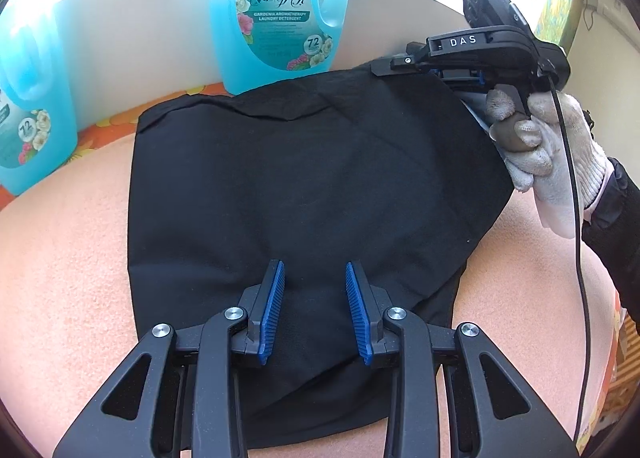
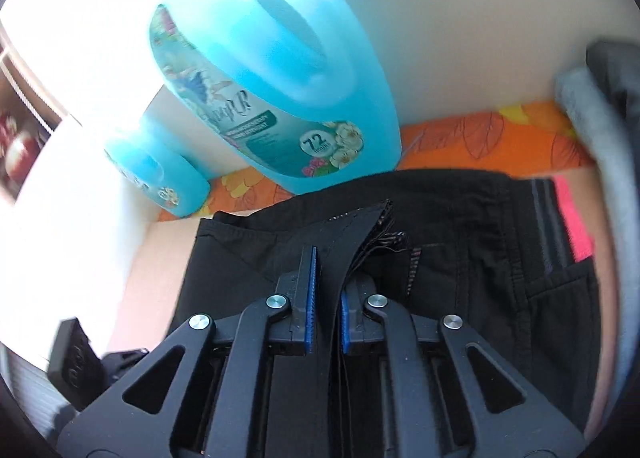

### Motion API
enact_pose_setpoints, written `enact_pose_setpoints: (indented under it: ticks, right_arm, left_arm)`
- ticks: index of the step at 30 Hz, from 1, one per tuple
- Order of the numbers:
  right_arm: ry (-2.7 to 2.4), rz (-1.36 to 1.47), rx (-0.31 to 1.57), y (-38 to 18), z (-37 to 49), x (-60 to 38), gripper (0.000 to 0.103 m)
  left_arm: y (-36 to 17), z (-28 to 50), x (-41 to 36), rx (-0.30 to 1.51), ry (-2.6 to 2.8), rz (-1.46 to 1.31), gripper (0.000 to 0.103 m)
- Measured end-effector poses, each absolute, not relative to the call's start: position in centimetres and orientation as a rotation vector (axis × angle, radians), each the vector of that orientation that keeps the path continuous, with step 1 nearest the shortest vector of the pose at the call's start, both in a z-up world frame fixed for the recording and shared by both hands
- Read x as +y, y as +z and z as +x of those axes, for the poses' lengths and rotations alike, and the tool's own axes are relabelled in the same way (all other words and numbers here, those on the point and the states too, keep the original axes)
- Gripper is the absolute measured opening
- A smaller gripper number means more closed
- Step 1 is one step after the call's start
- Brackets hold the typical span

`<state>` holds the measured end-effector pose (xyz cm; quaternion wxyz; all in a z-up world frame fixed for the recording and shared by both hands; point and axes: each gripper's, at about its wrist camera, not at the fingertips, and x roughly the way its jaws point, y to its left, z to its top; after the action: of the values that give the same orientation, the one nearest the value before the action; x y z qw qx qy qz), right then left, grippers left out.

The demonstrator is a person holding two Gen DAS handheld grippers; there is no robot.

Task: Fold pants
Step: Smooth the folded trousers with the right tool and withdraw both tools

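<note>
Jaws parted, the left gripper (image 1: 315, 312) hovers over black pants (image 1: 304, 178); the right gripper (image 2: 328, 294), gloved hand (image 1: 544, 146) tilted at right, pinches their frayed hem, seen only in its own view.

"GARDENIA AROMATHERAPY LAUNDRY DETERGENT", "72" on blue detergent jug (image 1: 280, 14); "DAS" on right claw (image 1: 376, 68)

Grey cloth (image 2: 592, 178) blurred, cut off at right edge.

We see two blue detergent jugs standing upright against a white wall: the larger jug (image 1: 280, 14) near the middle, the smaller jug (image 1: 28, 126) off to its left. Both stand on an orange flowered cloth (image 2: 480, 138) at the far edge of the peach desk (image 1: 72, 250). In the right wrist view, a grey folded cloth (image 2: 588, 118) lies at the right.
</note>
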<state>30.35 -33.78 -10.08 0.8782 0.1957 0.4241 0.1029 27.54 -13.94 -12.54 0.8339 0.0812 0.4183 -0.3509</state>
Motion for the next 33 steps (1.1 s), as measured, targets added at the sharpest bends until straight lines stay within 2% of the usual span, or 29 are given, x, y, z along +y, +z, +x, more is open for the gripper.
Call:
enact_pose_setpoints:
  ticks: [2, 5, 10, 13, 18, 19, 21, 23, 29, 33]
  right_arm:
    - [0.188, 0.204, 0.811, -8.7, 29.2, -32.0, 0.006]
    - [0.120, 0.014, 0.841, -9.5, 29.4, -31.2, 0.005]
    - [0.048, 0.005, 0.907, -10.9, 30.2, -34.3, 0.005]
    - [0.006, 0.008, 0.916, -11.2, 30.6, -35.9, 0.005]
    - [0.009, 0.016, 1.009, -12.6, 31.7, -36.3, 0.005]
    - [0.009, 0.016, 1.023, -12.8, 31.9, -35.9, 0.006]
    - [0.014, 0.008, 1.041, -12.4, 32.0, -35.6, 0.022]
    - [0.006, -0.017, 1.030, -11.3, 31.3, -35.4, 0.032]
    - [0.016, 0.150, 0.963, -6.7, 27.8, -38.1, 0.033]
    - [0.049, 0.166, 0.981, -6.8, 26.9, -37.5, 0.033]
  left_arm:
    - [-12.4, 27.6, -13.8, 0.890, -0.747, 0.165, 0.030]
    - [-11.6, 27.3, -13.7, 0.881, -0.764, 0.171, 0.030]
    - [-9.1, 27.4, -11.5, 0.819, -0.742, 0.148, 0.031]
    - [-8.3, 28.5, -9.3, 0.812, -0.696, 0.115, 0.039]
    - [-8.7, 29.9, -7.1, 0.835, -0.631, 0.063, 0.039]
    - [-8.8, 30.1, -7.1, 0.844, -0.630, 0.056, 0.039]
    - [-8.7, 30.0, -7.3, 0.835, -0.622, 0.060, 0.039]
    - [-8.2, 29.9, -7.9, 0.815, -0.631, 0.063, 0.039]
    - [-7.9, 29.9, -11.5, 0.762, -0.701, 0.175, 0.039]
    - [-10.5, 30.9, -13.4, 0.818, -0.706, 0.315, 0.039]
